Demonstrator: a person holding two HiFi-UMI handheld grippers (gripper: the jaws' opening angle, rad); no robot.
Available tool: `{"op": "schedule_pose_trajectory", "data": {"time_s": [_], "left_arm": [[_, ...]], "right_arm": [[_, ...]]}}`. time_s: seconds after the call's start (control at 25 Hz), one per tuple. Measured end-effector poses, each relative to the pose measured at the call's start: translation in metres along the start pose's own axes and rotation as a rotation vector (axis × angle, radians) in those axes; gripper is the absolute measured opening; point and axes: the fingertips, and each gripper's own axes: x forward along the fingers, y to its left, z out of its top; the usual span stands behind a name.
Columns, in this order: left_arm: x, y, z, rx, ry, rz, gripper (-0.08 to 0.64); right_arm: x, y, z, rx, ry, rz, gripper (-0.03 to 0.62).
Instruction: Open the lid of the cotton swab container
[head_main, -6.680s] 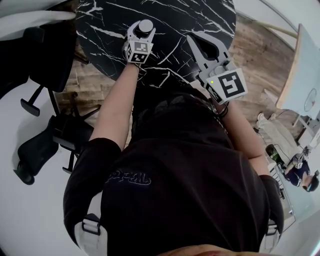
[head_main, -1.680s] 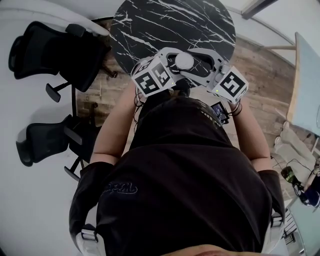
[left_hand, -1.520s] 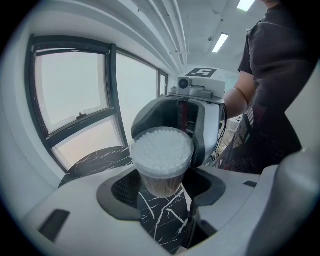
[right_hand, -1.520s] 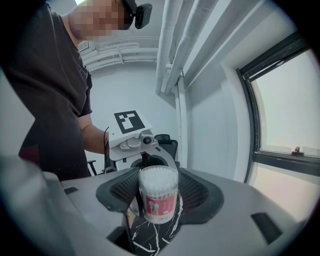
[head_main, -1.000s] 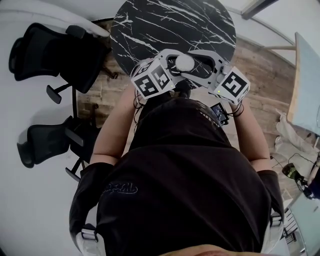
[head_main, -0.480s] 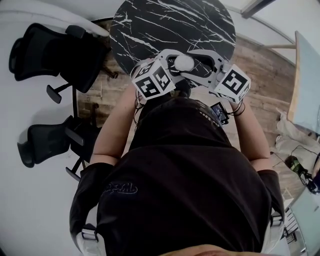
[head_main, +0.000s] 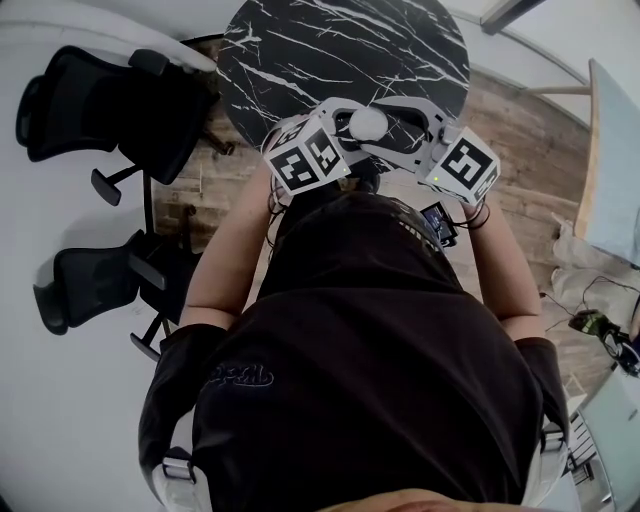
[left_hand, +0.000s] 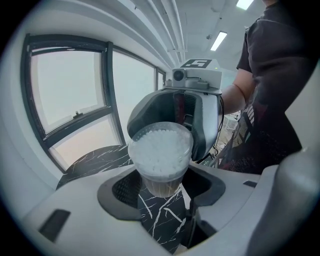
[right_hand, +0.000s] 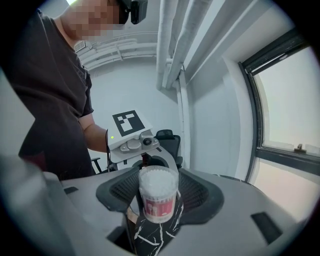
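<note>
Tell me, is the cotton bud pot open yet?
Done: cotton swab container held up above the table, clamped in the left gripper. In hand: jaws of the right gripper flank its top. Left: the lid looks on, so it needs popping off.

I see a round counter (head_main: 300, 50), black stone with thin white veins. It stands on a floor (head_main: 520, 150) of brown wooden planks. Its dark veined top also shows low in the left gripper view (left_hand: 95, 160) and under the jaws in the right gripper view (right_hand: 150, 235). Two black office chairs (head_main: 110, 100) (head_main: 90, 285) stand left of the counter, well apart from it.
</note>
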Motion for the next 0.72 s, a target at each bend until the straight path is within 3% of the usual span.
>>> {"op": "schedule_pose_trajectory", "data": {"time_s": [0.36, 0.72], "left_arm": [[0.002, 0.000, -0.002, 0.003, 0.008, -0.011, 0.259], [0.010, -0.012, -0.005, 0.017, 0.025, -0.057, 0.259]], "right_arm": [[-0.005, -0.002, 0.013, -0.014, -0.028, -0.023, 0.253], [-0.019, -0.020, 0.033, -0.038, -0.070, -0.102, 0.252]]}}
